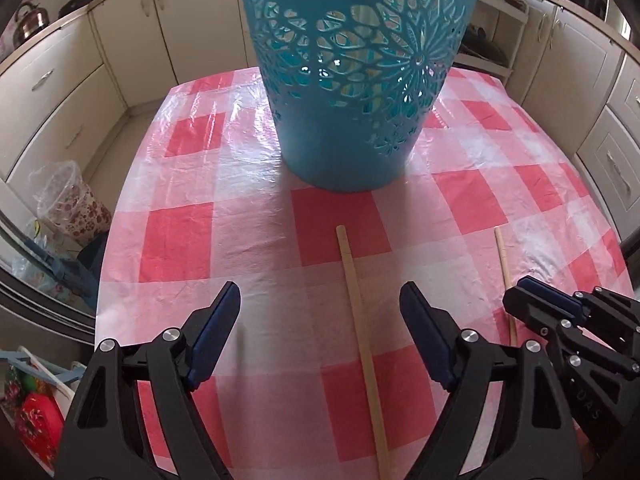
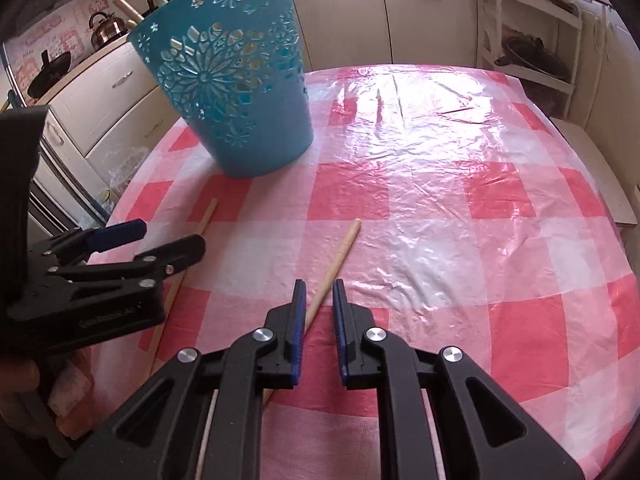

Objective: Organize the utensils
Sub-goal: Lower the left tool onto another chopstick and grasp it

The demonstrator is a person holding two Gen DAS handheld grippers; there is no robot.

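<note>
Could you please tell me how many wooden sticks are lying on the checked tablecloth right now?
2. One wooden stick lies between the open jaws of the left hand-held gripper; the other stick lies to its right, between the right hand-held gripper's jaws. The blue basket may hide more.

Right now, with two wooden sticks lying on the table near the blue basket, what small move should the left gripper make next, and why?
Probably lower the left gripper and close it on the stick between its open jaws. That stick lies flat on the cloth, untouched, while the right gripper has its jaws nearly shut around the other stick. The basket stands just ahead to receive both.
</note>
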